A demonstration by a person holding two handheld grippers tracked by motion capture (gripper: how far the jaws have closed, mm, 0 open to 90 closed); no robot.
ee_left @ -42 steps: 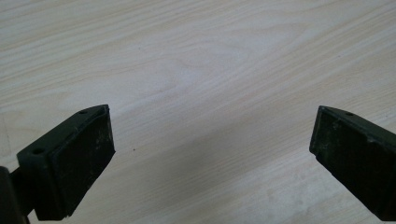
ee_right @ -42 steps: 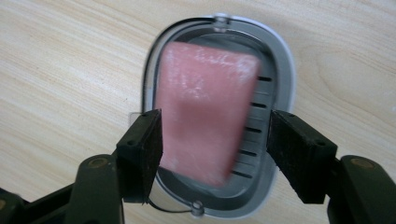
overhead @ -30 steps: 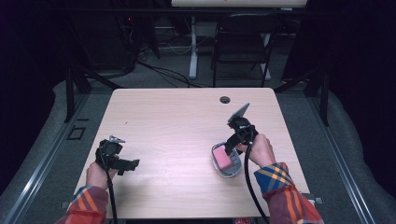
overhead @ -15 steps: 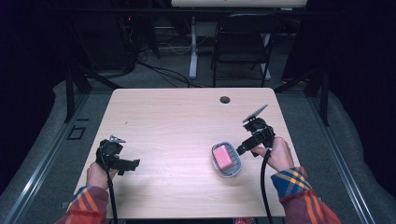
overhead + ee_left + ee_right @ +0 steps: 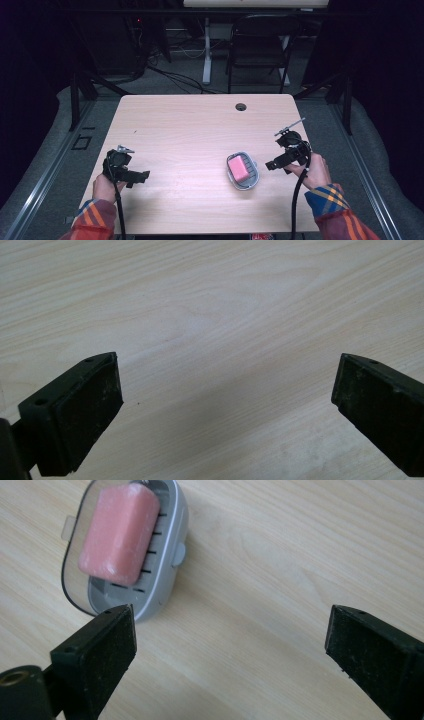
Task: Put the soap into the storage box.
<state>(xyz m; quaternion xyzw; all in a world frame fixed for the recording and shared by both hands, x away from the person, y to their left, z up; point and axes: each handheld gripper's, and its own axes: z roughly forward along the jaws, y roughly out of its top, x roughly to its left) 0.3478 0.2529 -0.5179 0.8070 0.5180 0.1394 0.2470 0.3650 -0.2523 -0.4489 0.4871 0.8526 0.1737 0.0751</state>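
Observation:
A pink bar of soap (image 5: 239,168) (image 5: 119,535) lies in a grey soap dish (image 5: 250,181) (image 5: 167,575) on the right half of the wooden table (image 5: 190,135). My right gripper (image 5: 270,164) (image 5: 230,645) hovers just right of the dish, apart from it. Its jaws have just been opening and stand wide with only bare wood between them. My left gripper (image 5: 141,175) (image 5: 225,405) rests near the front left edge, open over bare table.
A round cable hole (image 5: 241,106) sits near the table's far edge. Behind the table stand a black chair (image 5: 260,50) and a white desk leg (image 5: 206,50) with cables on the floor.
My right gripper has drawn away from the soap dish to the right, leaving the soap in the dish. The left gripper has stayed put.

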